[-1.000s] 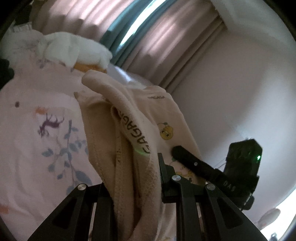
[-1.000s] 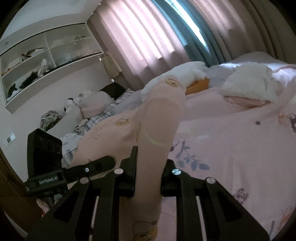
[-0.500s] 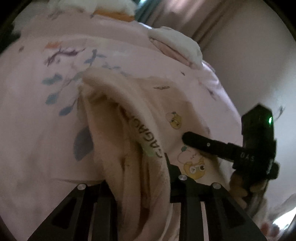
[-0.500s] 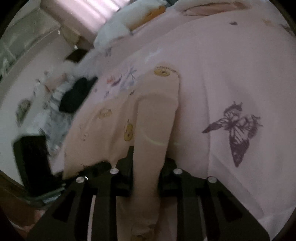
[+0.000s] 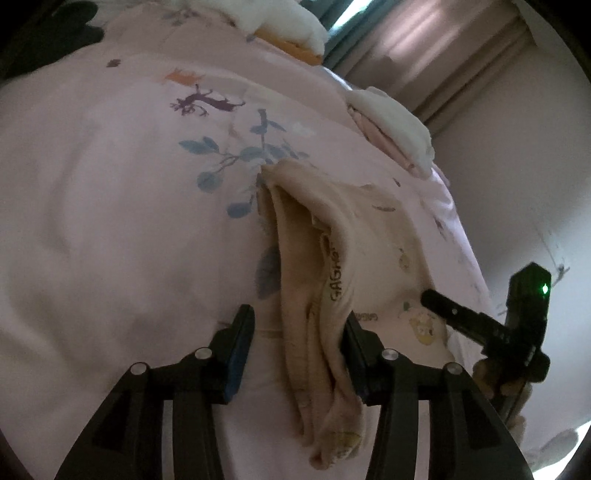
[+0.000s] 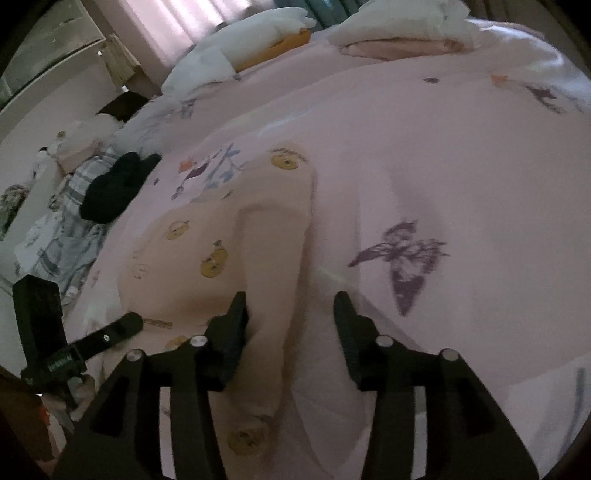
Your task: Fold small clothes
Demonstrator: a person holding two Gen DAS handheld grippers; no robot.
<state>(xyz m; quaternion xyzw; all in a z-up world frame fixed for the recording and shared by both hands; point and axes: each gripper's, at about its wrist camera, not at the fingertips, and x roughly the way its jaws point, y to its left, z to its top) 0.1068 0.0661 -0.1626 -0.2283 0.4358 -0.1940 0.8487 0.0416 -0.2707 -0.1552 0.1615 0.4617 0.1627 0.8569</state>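
Note:
A small beige garment with yellow cartoon prints lies on the pink bedspread, its lettered waistband bunched in the left wrist view [image 5: 325, 295]. My left gripper [image 5: 299, 325] is open, its fingers on either side of the bunched waistband fold. In the right wrist view the garment's [image 6: 221, 258] raised fold runs between the fingers of my right gripper [image 6: 290, 314], which is open. The right gripper also shows at the right of the left wrist view [image 5: 491, 325], and the left gripper at the lower left of the right wrist view [image 6: 74, 347].
The pink bedspread [image 6: 424, 166] carries a purple butterfly print [image 6: 402, 258]. A dark piece of clothing [image 6: 114, 184] lies at the bed's left side. White and pink folded bedding [image 6: 399, 29] and pillows [image 6: 236, 59] sit at the far end by the curtains.
Both grippers lowered the garment onto the bed and opened, releasing it. The garment now rests on the bedspread with its folds between the open fingers.

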